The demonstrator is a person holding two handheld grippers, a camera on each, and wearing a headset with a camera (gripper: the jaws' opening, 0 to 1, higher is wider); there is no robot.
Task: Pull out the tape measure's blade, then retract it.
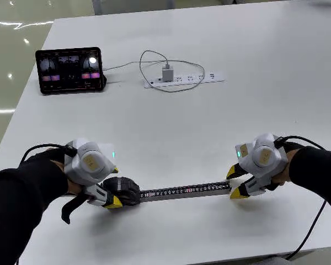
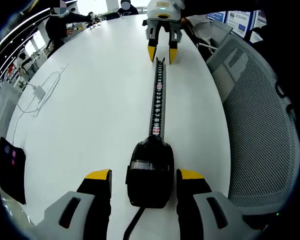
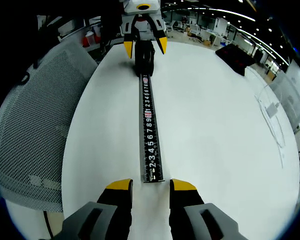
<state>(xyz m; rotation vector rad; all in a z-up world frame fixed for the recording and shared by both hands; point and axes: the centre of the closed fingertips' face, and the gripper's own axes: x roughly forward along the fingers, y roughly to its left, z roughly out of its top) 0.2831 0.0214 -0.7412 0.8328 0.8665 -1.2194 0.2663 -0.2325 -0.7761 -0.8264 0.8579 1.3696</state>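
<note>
Pull-out looks done: black numbered blade [image 3: 149, 125] lies on the white surface [image 3: 215, 125]. Right claw [image 3: 151, 186] gapes at its tip, left claw [image 2: 144, 175] sits apart around the black case [image 2: 151, 170]. Next, likely: grip case, retract.

Open-plan office — white workbench [image 1: 237, 127], mesh chair [image 3: 35, 140].

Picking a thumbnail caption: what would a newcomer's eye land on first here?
The tape measure's black blade lies pulled out flat along the near edge of the white table. The left tool straddles its black case at one end; the right tool has its yellow-tipped jaws open either side of the blade's tip. A lit tablet sits at the far left.
</note>
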